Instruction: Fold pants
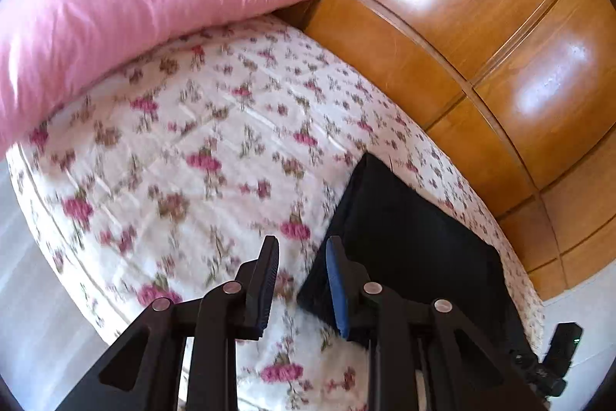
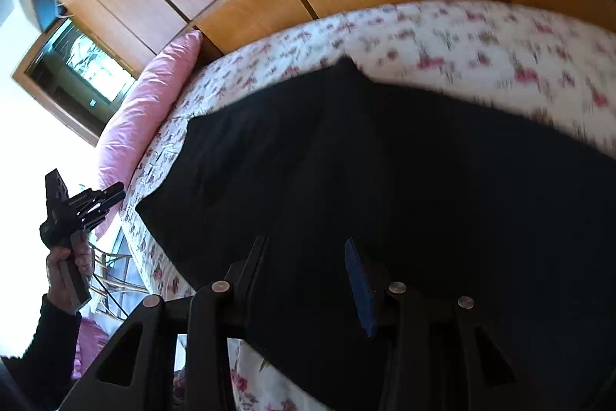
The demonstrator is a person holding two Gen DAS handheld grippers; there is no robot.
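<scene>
The black pants (image 2: 385,180) lie folded into a flat dark slab on the floral bedspread (image 2: 481,41). My right gripper (image 2: 306,245) hovers just over their near part, jaws apart, with no cloth pinched between the pads. In the left wrist view the pants (image 1: 415,237) lie to the right. My left gripper (image 1: 302,245) is open over bare bedspread (image 1: 192,141) beside the pants' left edge, with nothing between its fingers. The right wrist view also shows the left gripper (image 2: 113,195) held up in a hand off the bed's left side.
A pink pillow (image 1: 134,6) lies at the head of the bed, against a wooden wardrobe (image 1: 481,26) that runs along the far side. Pale floor (image 1: 30,276) shows past the bed's near edge. A person's dark sleeve (image 2: 50,345) is at the lower left.
</scene>
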